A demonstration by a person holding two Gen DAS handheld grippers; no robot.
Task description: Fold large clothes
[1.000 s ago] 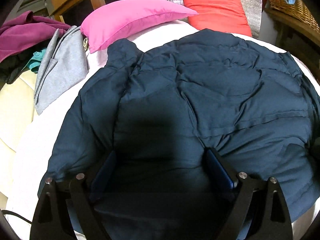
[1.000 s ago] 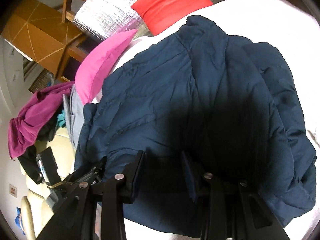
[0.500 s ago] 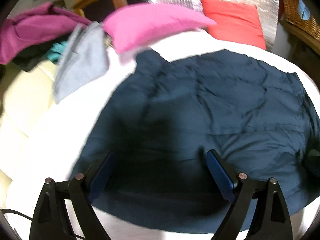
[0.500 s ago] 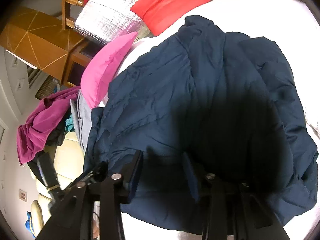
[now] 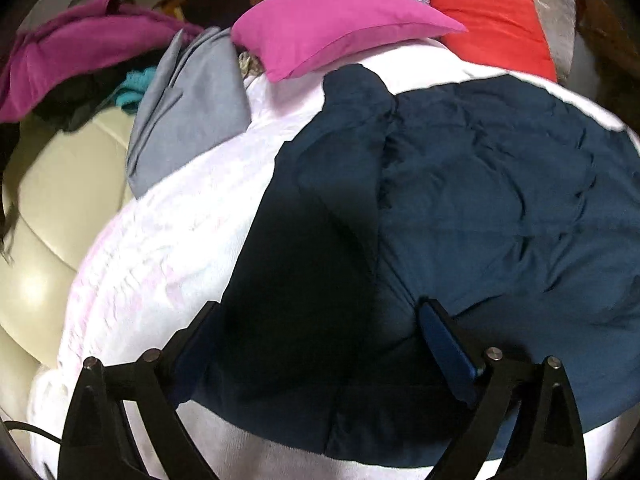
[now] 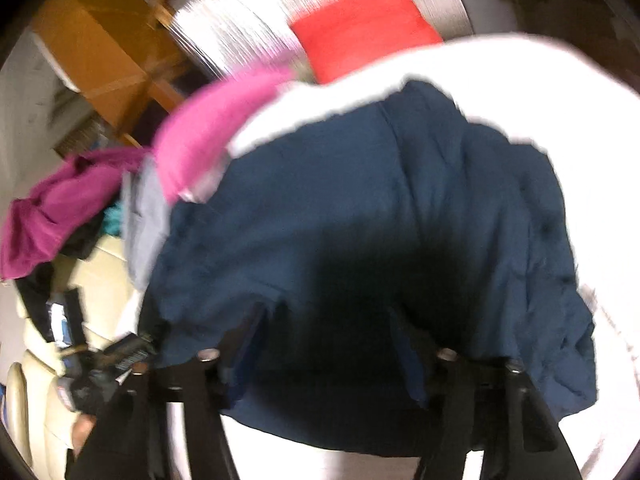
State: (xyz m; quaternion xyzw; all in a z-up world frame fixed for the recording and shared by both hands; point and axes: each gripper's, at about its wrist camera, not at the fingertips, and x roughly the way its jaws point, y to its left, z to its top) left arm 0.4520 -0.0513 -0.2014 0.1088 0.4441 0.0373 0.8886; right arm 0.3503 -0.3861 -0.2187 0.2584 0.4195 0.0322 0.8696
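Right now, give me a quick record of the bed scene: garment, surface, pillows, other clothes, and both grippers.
garment: navy jacket, spread flat and wrinkled
surface: white bedding under the jacket
pillows: pink pillow and red pillow beyond the jacket
other clothes: grey garment beside the pink pillow; purple garment heaped farther left
left gripper: jaws opening wide above the jacket's near hem, nothing pinched
right gripper: jaws apart over the jacket; view blurred, grip unclear
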